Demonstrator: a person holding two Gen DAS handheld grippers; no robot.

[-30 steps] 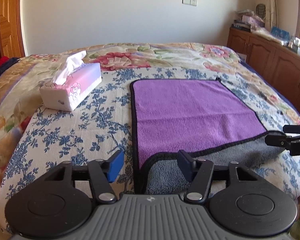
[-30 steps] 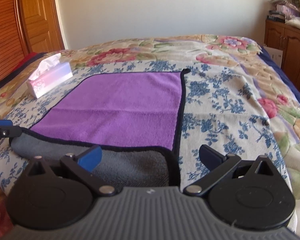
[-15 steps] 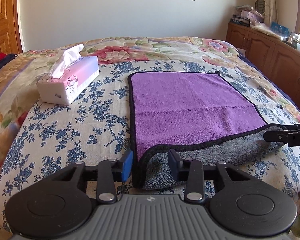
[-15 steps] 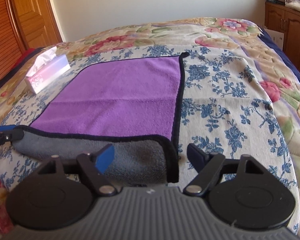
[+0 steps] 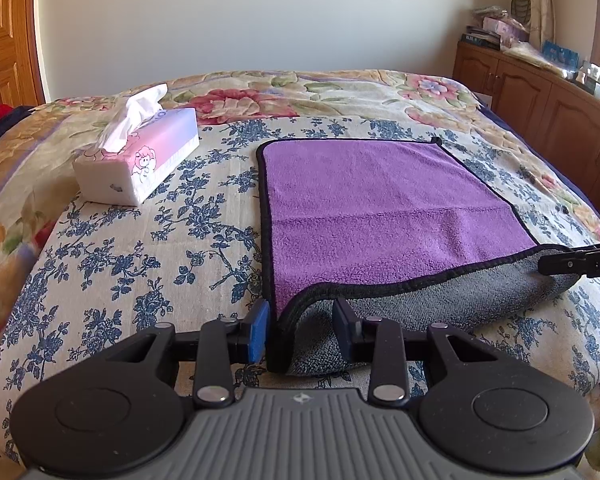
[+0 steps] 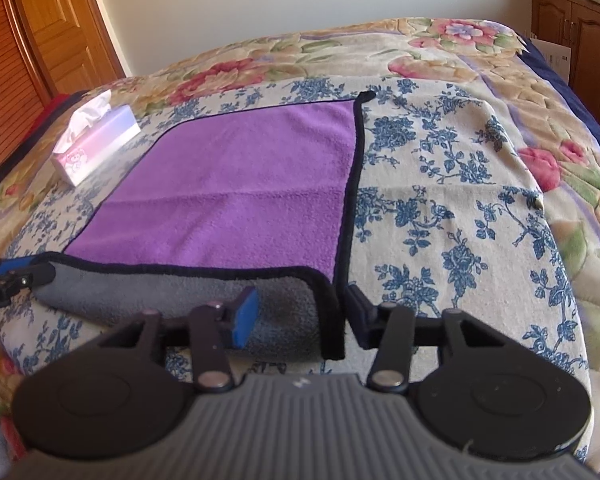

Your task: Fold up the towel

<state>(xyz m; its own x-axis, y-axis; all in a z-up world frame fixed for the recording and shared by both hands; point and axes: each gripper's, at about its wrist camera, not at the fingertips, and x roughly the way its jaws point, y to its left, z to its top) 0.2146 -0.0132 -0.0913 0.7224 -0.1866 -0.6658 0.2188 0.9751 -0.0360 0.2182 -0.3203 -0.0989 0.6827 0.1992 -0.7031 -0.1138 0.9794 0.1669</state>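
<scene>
A purple towel (image 5: 380, 208) with black trim and a grey underside lies spread on the bed; it also shows in the right wrist view (image 6: 236, 196). Its near edge is turned over, showing grey. My left gripper (image 5: 300, 330) straddles the near left corner of the towel, its jaws narrowed around the corner with a gap still showing. My right gripper (image 6: 300, 316) straddles the near right corner the same way. Each gripper's tip shows at the edge of the other's view, the right (image 5: 572, 262) and the left (image 6: 16, 276).
A pink and white tissue box (image 5: 140, 156) stands on the bed left of the towel. The floral bedspread (image 5: 120, 256) drops off at the near edge. Wooden cabinets (image 5: 540, 100) line the right wall, a wooden door (image 6: 60, 32) the left.
Both grippers have moved in over the near corners of the towel and their jaws have narrowed around them. The turned-over grey edge has lifted slightly.
</scene>
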